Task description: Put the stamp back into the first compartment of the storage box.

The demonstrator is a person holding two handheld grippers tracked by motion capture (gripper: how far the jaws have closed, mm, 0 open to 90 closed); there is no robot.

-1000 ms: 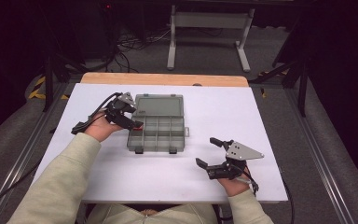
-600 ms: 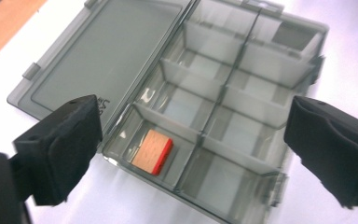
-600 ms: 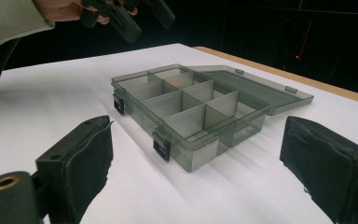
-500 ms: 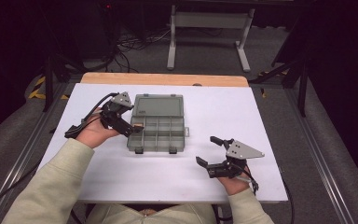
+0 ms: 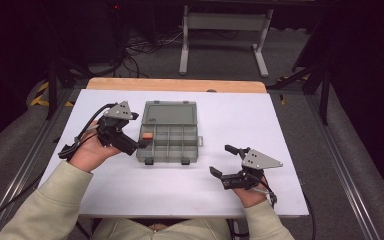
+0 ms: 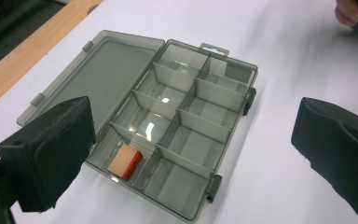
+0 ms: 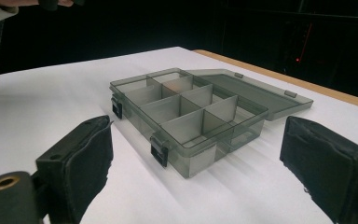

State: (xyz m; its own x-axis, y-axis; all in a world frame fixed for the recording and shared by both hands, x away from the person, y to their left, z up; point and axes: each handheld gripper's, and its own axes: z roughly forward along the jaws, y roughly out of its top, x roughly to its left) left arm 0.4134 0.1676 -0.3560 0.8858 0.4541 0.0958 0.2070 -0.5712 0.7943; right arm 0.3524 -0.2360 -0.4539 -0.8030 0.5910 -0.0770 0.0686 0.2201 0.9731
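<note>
From my remote seat, I saw the organiser box [image 5: 170, 132] lying open near the middle of the white worktop [image 5: 240, 120], its long axis running from 6 to 12 o'clock in the high view, with the flat lid [image 5: 170, 111] folded back toward 12 and the two latches facing me at 6. The small orange block [image 5: 147, 135] sat in the compartment at the box's 9 o'clock edge, in the row next to the lid hinge; in the left tongs' own view the same block [image 6: 126, 161] lay flat on the compartment floor, its long axis slanted, one end toward 1 o'clock and the other toward 7, against the outer wall. My left tongs [image 5: 139, 145] hovered just beside the box at its 9 o'clock side, pointing toward 3 o'clock; their jaws had just been opening and stood spread wide with nothing between them, the block lying free below. My right tongs [image 5: 223, 160] rested at about 4 o'clock from the box, well apart from it, aimed toward 10 o'clock at the latch side, jaws likewise spread and empty. The remaining compartments looked bare.
</note>
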